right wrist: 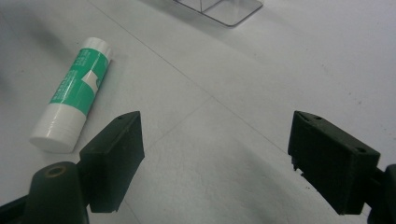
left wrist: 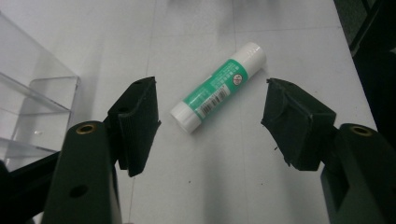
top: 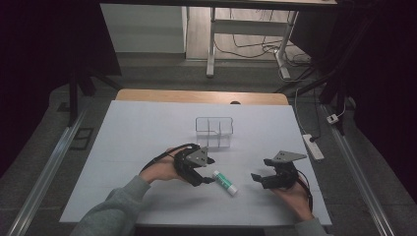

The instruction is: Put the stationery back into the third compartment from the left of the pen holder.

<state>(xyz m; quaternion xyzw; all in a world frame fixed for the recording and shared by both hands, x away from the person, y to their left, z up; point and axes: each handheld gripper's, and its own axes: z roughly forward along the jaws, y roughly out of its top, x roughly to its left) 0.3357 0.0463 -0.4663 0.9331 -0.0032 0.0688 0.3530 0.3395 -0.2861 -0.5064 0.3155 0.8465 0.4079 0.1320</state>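
Glue stick lying flat on the white table cover, near the front edge, between the two grippers and touching neither. Green label facing up, barcode readable in the left gripper view, white cap end pointing to the near right in the high view. Lying on its side rather than upright, so probably free to roll if nudged along the barrel.

Left gripper just left of the stick, jaws spread wide and empty. Seen along those jaws, stick centred in the gap ahead and lying aslant between them: likely lined up that way for a close across the barrel, where the round body offers the narrowest hold. Pads not yet at the stick; bare cover between them.

Right gripper near the right side of the cover, well clear of the stick, jaws likewise spread and holding nothing. In the right gripper view, stick off to the left, outside the gap between the jaws; apparently parked out of the way, leaving room for the left one to work.

Clear divided organiser standing farther back, past the left gripper, open side up, compartments seemingly empty. Probably the destination, placed within easy reach beyond the stick. Pick not yet begun.
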